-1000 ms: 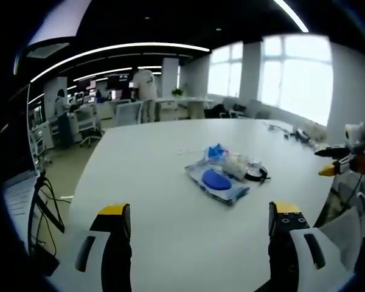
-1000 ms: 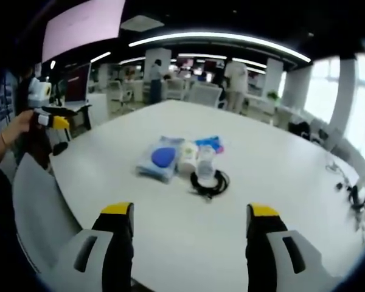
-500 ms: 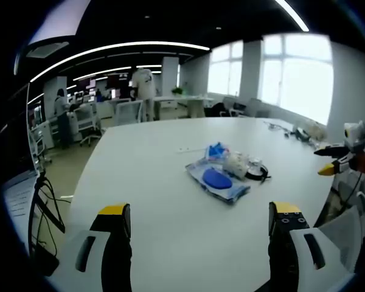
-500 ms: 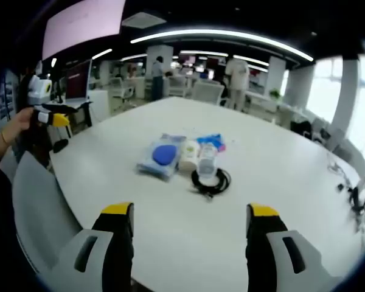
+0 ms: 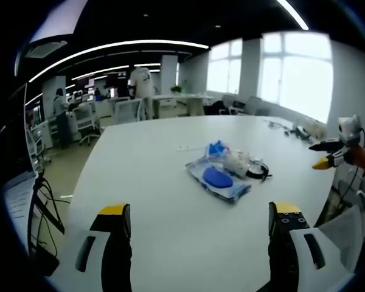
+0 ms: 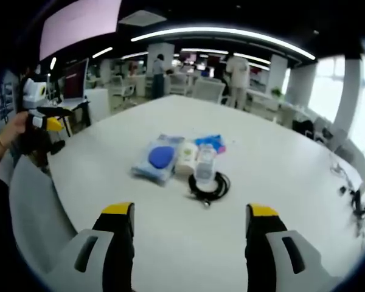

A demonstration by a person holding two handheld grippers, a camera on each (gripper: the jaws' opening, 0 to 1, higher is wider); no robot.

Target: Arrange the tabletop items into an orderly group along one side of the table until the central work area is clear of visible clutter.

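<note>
A small cluster lies mid-table: a clear pouch with a blue disc (image 5: 217,179) (image 6: 157,160), a blue crumpled wrapper (image 5: 216,148) (image 6: 211,142), a white packet (image 5: 235,163) (image 6: 185,157), a clear bottle (image 6: 204,163) and a black coiled cable (image 5: 256,173) (image 6: 208,184). My left gripper (image 5: 198,220) is open above the near table edge, well short of the cluster. My right gripper (image 6: 186,219) is open too, its jaws wide, facing the cable from the other side. Each gripper appears at the rim of the other's view (image 5: 331,155) (image 6: 44,120).
The white table (image 5: 152,201) (image 6: 274,170) has cables and small items at its far edge (image 5: 295,132) (image 6: 353,201). A grey chair back (image 6: 33,213) (image 5: 347,234) stands near the table. Office desks, chairs and people stand behind.
The right gripper view has drawn slightly nearer the cluster and shifted. In the left gripper view the other gripper has risen a little. The items have not moved.
</note>
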